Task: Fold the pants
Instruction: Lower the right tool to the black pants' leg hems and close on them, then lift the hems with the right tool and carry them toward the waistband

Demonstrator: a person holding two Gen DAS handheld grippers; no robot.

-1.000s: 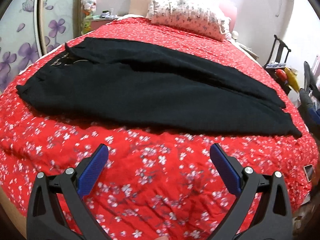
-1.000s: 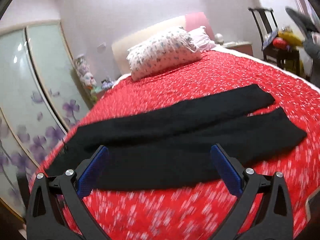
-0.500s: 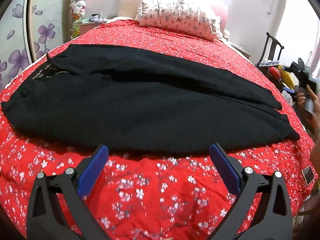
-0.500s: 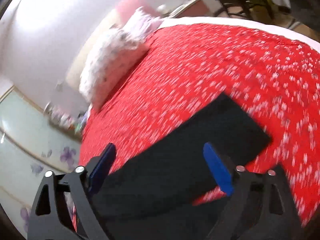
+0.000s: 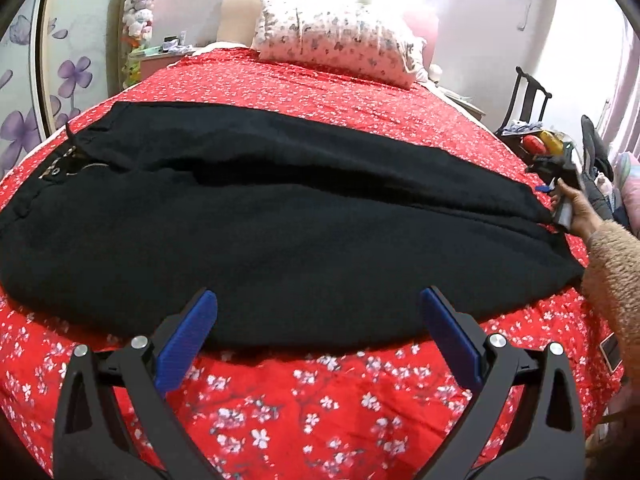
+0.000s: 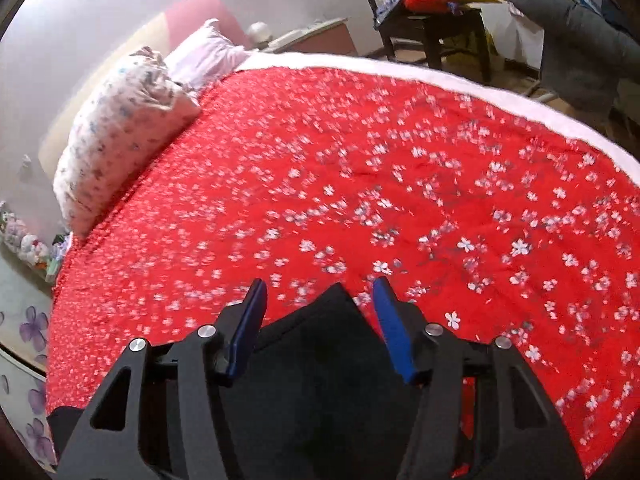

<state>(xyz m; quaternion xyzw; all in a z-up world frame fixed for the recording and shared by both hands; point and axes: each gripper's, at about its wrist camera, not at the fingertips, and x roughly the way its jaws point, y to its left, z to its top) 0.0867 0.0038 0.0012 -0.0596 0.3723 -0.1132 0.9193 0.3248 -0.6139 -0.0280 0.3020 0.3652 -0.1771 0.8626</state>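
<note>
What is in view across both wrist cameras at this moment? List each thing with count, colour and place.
pants: one, black, flat across the bedspread, waistband at left
bedspread: one, red with white flowers, covering the bed
pillow: one, white patterned, at the headboard
chair: one, dark, beside the bed, piled with red and yellow items
plush toys: a stack, pale, by the wardrobe
wardrobe door: purple flower print, far left
left gripper: black, blue pads, jaws open over the pants' near edge
right gripper: jaws closing around a pant-leg corner
hand: one, fuzzy tan sleeve, at the leg ends
</note>
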